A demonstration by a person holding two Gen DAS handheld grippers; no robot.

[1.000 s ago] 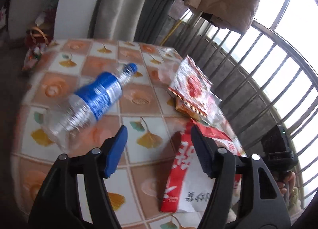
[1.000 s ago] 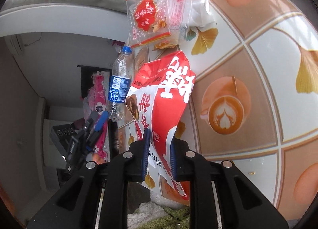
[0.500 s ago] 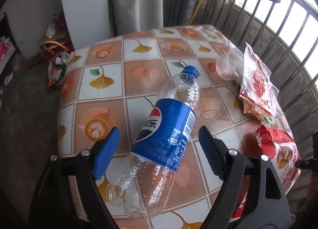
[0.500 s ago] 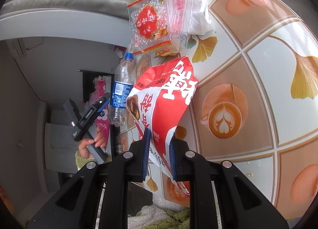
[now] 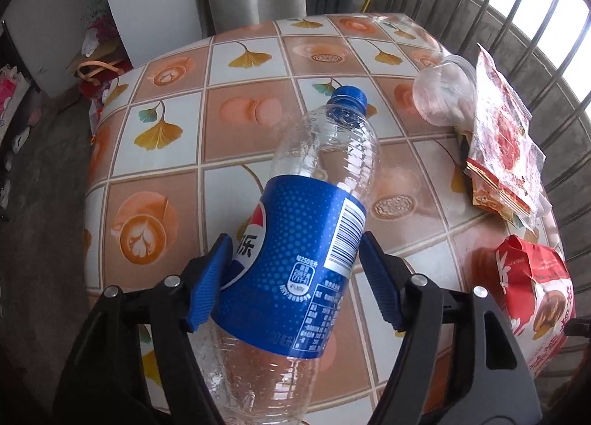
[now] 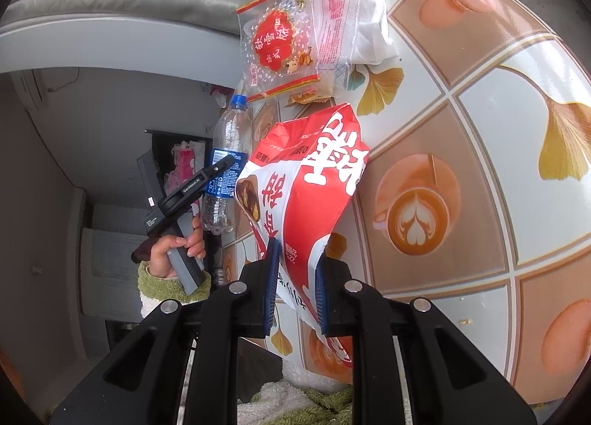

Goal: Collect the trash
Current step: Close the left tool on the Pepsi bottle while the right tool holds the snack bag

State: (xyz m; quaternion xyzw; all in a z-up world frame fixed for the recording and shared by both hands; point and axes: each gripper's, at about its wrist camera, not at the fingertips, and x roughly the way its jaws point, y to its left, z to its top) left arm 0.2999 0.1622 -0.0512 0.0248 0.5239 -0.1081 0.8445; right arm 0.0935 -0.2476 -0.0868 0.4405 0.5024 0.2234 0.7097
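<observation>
**Bottle between the left jaws, snack bag pinched in the right**

The left hand-held gripper (image 5: pixel 295 277) straddles the blue-labelled plastic bottle (image 5: pixel 306 233) lying on the bench (image 5: pixel 177 151); its jaws have just been closing, with the left pad at the label and the right pad just beside it. The cap points away from the gripper. The right hand-held gripper (image 6: pixel 295 288) stands narrow, clamped on the lower edge of the red snack bag (image 6: pixel 310 181)

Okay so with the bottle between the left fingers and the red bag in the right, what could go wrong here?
1. The left gripper, jaws just closing, straddles the bottle's slick blue label; the round empty bottle may squirt out or crumple.
2. The right gripper pinches only the red bag's lower edge, so it may slip free.
</observation>
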